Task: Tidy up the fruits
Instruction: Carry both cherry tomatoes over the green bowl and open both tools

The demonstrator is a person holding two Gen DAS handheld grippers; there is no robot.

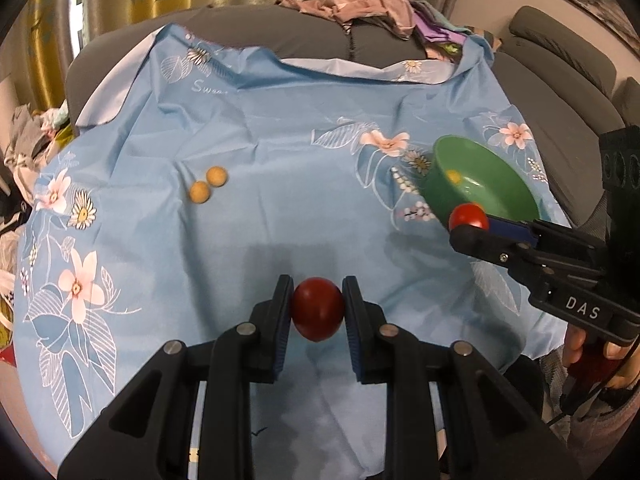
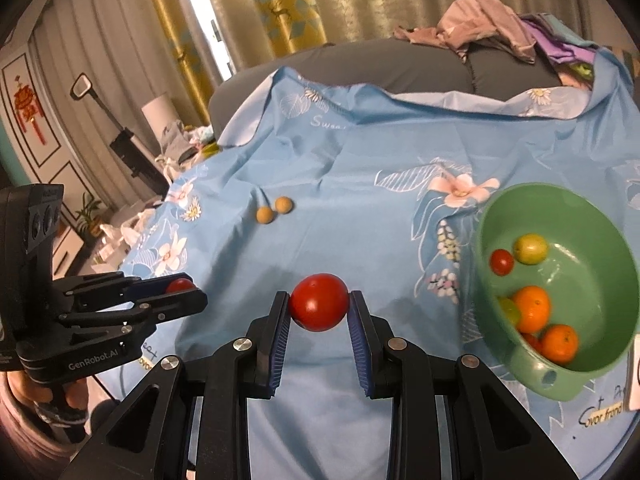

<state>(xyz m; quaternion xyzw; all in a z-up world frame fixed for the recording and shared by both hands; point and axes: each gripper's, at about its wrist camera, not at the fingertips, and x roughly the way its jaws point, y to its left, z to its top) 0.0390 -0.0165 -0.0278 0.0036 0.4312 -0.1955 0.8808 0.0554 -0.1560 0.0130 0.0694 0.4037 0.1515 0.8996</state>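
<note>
My left gripper (image 1: 317,308) is shut on a dark red fruit (image 1: 317,309), held above the blue flowered cloth (image 1: 260,140). My right gripper (image 2: 319,308) is shut on a red tomato (image 2: 319,307), also lifted off the cloth. In the left wrist view the right gripper (image 1: 470,222) shows at the right with its tomato (image 1: 469,217), just in front of the green bowl (image 1: 500,196). The green bowl (image 2: 496,216) holds oranges (image 2: 532,307), a yellow-green fruit (image 2: 530,249) and a small red one (image 2: 501,262). Two small tan round fruits (image 1: 208,184) lie together on the cloth.
The cloth covers a grey sofa (image 1: 280,32) with a heap of clothes (image 1: 368,4) on its back. Curtains hang behind. A person's hand (image 1: 588,352) holds the right gripper's handle. Clutter lies on the floor at the left (image 1: 24,152). A paper label (image 2: 636,372) sits by the bowl.
</note>
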